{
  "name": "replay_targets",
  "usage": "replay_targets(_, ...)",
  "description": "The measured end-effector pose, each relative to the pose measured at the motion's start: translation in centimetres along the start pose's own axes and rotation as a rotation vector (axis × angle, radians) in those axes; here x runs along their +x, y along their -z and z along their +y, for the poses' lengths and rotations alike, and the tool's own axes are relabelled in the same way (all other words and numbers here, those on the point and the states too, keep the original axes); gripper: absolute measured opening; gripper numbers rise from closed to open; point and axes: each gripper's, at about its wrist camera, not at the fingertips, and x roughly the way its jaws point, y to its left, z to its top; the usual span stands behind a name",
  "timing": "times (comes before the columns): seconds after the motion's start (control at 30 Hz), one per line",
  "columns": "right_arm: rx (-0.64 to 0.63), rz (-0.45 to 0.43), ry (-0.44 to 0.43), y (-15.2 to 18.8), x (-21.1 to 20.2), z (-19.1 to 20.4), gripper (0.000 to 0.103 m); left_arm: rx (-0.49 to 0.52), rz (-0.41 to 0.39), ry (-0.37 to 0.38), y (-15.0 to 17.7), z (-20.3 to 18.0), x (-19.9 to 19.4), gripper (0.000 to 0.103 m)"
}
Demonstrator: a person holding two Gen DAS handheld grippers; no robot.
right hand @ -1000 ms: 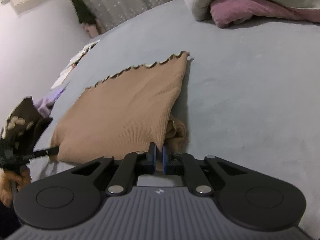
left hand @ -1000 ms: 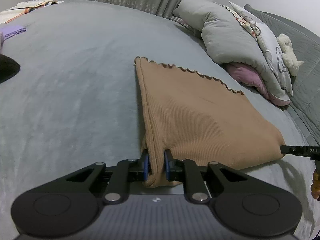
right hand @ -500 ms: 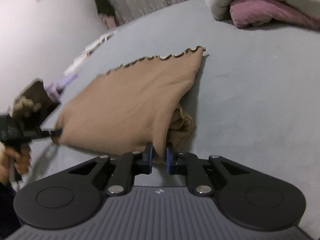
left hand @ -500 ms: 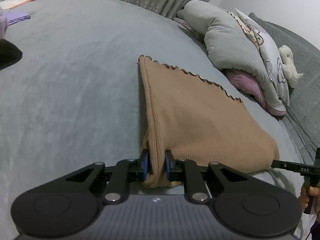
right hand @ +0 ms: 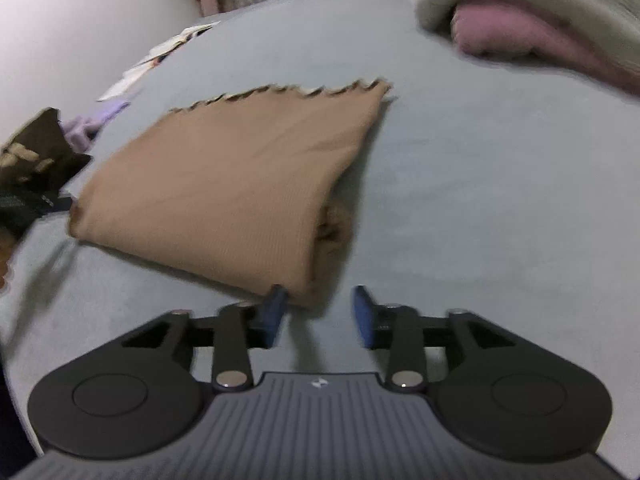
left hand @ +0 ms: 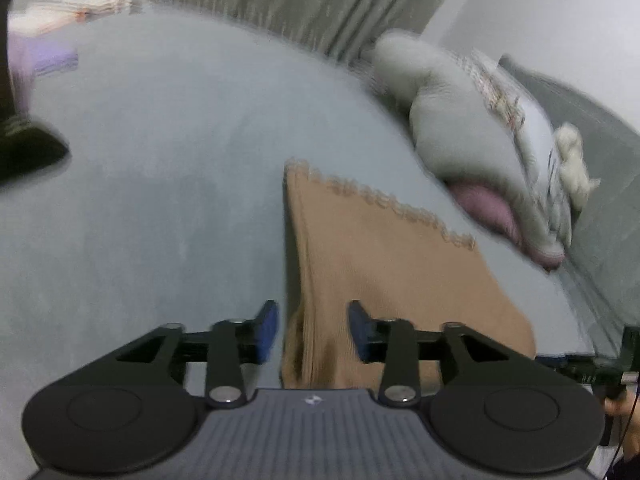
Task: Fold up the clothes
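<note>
Tan ribbed garment (left hand: 384, 264) lying folded on the grey bed (left hand: 168, 184), shown from both wrist views: a compact, roughly rectangular packet with its scalloped hem (right hand: 288, 90) along the far side and a rounded fold line along the near side, where both grippers stand. Left gripper (left hand: 313, 330): jaws opening, blue pads apart, the near left corner of the packet between them but not pinched. Right gripper (right hand: 318, 314): jaws opening likewise, with the near right corner just ahead of its left pad and nothing pressed between the pads. Judged from this layout, the fold in hand is laid down and the cloth is being let go; the top layer lies smooth and its edges line up fairly well. An inner layer bulges out slightly at the right side (right hand: 334, 226), which may call for a tuck or a smoothing pass. Whether a further fold is intended cannot be told from the packet alone. Other cloth lies at the far left of the bed, a dark patterned piece (right hand: 36, 152) and a lilac one (right hand: 86, 126), which may be garments not yet folded; a rolled grey quilt (left hand: 452, 120) occupies the far right
</note>
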Motion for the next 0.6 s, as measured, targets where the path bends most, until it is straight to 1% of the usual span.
replay_targets(0.03,-0.013,-0.059,0.053,-0.4,-0.8,0.5,0.048,0.015,-0.022,0.01,-0.2,-0.5,-0.2,0.062)
replay_targets(0.07,-0.011,-0.118,0.069,-0.7,-1.3,1.0,0.049,0.033,-0.03,0.023,-0.3,-1.1,-0.1,0.063)
replay_targets(0.13,0.014,-0.218,0.041,-1.4,-1.8,2.3,0.054,0.119,-0.016,0.036,0.3,-4.0,1.4,0.064)
replay_targets(0.17,0.011,-0.25,0.02,-1.7,-1.6,3.3,0.055,0.166,-0.008,0.024,0.8,-5.4,2.3,0.064)
replay_targets(0.2,-0.008,-0.264,0.012,-1.9,-1.1,4.4,0.056,0.215,-0.002,0.01,1.4,-6.7,3.1,0.064)
replay_targets(0.27,-0.092,-0.272,0.049,-2.0,0.7,7.7,0.056,0.291,-0.016,0.0,2.6,-8.8,4.5,0.063)
replay_targets(0.3,-0.127,-0.275,0.073,-1.9,1.7,9.1,0.056,0.328,-0.043,0.009,3.3,-10.0,5.1,0.063)
replay_targets(0.37,-0.154,-0.278,0.079,-1.8,3.1,11.0,0.056,0.376,-0.079,0.016,4.5,-11.5,6.1,0.063)
replay_targets(0.4,-0.159,-0.286,0.073,-1.5,4.2,12.3,0.056,0.408,-0.085,-0.003,5.2,-12.4,6.8,0.063)
replay_targets(0.43,-0.156,-0.292,0.071,-1.4,4.7,13.0,0.057,0.437,-0.073,-0.034,5.9,-12.9,7.6,0.063)
replay_targets(0.47,-0.142,-0.288,0.071,-1.0,5.6,13.9,0.057,0.45,-0.044,-0.079,6.4,-13.0,8.5,0.063)
replay_targets(0.5,-0.136,-0.277,0.082,-0.6,6.6,14.4,0.059,0.456,-0.009,-0.133,6.9,-12.8,9.5,0.06)
replay_targets(0.53,-0.136,-0.264,0.097,-0.2,7.4,14.5,0.06,0.458,0.009,-0.159,7.3,-12.3,10.1,0.052)
replay_targets(0.57,-0.141,-0.266,0.095,0.1,7.6,14.5,0.06,0.458,0.015,-0.166,7.6,-11.7,10.4,0.051)
replay_targets(0.6,-0.148,-0.275,0.085,0.3,7.6,14.3,0.061,0.46,0.017,-0.166,7.8,-11.1,10.5,0.047)
